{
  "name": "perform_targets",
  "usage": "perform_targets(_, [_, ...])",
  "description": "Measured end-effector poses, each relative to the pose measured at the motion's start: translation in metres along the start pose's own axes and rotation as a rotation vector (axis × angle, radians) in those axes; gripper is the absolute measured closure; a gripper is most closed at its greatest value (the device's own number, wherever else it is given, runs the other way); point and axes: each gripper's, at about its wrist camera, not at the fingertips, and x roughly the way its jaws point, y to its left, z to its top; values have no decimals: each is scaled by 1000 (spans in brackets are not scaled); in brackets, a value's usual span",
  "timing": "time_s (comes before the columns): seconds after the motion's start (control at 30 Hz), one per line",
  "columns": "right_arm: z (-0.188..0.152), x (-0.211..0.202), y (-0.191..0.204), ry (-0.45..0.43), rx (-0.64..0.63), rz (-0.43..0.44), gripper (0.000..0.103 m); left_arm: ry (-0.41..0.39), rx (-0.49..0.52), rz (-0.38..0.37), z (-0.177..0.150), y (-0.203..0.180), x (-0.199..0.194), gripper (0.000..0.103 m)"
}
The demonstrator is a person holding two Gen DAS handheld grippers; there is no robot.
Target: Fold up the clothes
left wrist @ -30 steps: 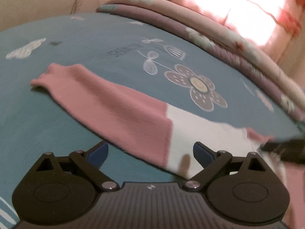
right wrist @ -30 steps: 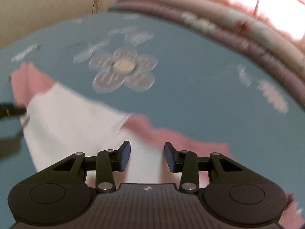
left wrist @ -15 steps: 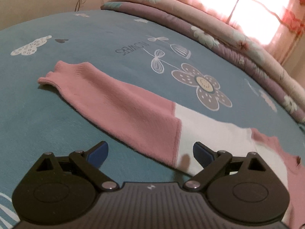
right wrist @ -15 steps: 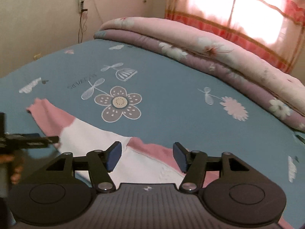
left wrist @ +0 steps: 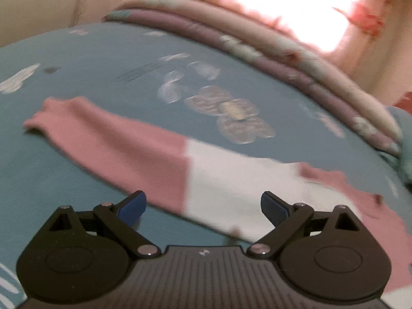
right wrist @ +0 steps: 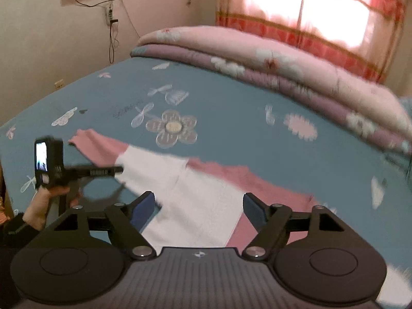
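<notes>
right claw [right wrist: 199, 209]: lifted off sweater [right wrist: 200, 200] | jaws just opened wider, nothing between

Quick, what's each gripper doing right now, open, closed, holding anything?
Left gripper: open, holding nothing, above the sweater.
Right gripper: open, jaws just been opening, nothing between them.

Backlit by curtained window [right wrist: 303, 7], blown out to glare. Warm pink cast throughout. Left wrist view heavily motion-blurred; right milder. Fisheye bending and dark vignetting seen at corners.
</notes>
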Motion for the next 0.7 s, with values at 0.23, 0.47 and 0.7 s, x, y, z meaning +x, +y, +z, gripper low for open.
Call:
perform_targets(0.23, [-116, 67, -47, 88, 179, -6, 20, 36, 130, -104, -13, -44, 3, 7])
perform_targets(0.47, [-174, 70, -86, 19, 294, 122, 6, 52, 139, -248, -20, -62, -3, 7])
perform_targets(0.7, [-209, 69, -116, -59, 342, 311, 2, 166, 159, -556, -28, -129, 9, 7])
